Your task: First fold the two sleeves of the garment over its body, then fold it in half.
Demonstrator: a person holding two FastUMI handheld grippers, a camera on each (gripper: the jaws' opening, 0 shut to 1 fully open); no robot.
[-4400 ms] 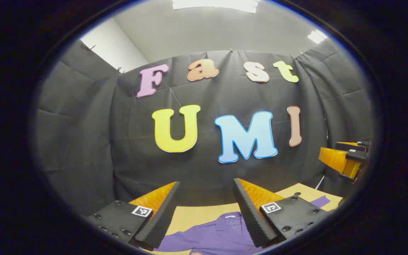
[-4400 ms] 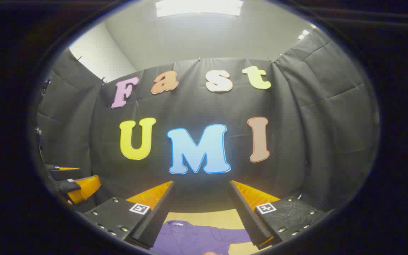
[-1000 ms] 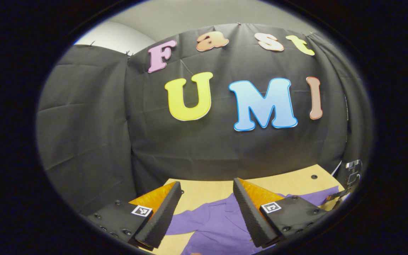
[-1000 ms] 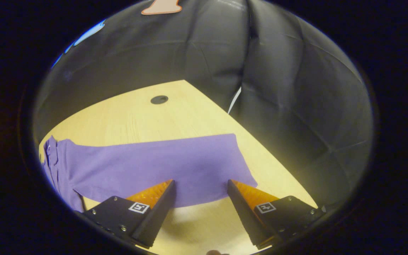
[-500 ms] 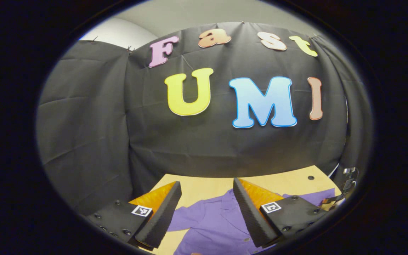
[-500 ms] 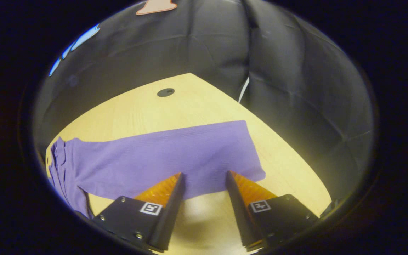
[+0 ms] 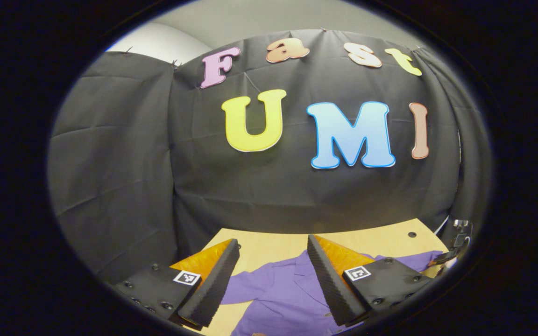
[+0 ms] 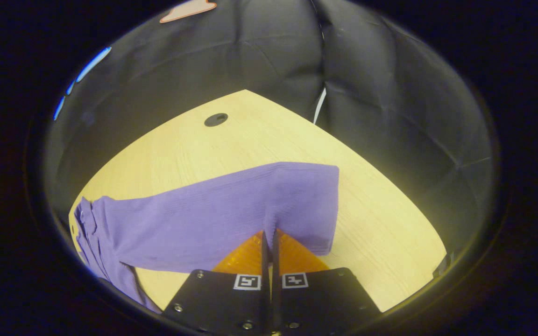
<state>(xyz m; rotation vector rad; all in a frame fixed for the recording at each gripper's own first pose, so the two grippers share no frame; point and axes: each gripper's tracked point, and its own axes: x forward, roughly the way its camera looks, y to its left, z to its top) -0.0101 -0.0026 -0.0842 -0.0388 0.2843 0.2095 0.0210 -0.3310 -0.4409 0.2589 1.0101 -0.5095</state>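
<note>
Here the purple garment [image 7: 292, 294] lies flat on the pale wood desk [image 8: 231, 140], collar toward the booth wall. The right gripper [image 8: 269, 238] is clamped on the near edge of one sleeve [image 8: 231, 210], pinching the ribbed cloth into a raised ridge. The left gripper [image 7: 272, 261] hangs above the garment's body, fingers spread wide, holding nothing.

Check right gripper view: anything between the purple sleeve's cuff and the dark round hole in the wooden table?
Nothing: bare wooden table separates the purple sleeve from the dark round hole. The right gripper pinches the sleeve's near edge.
</note>
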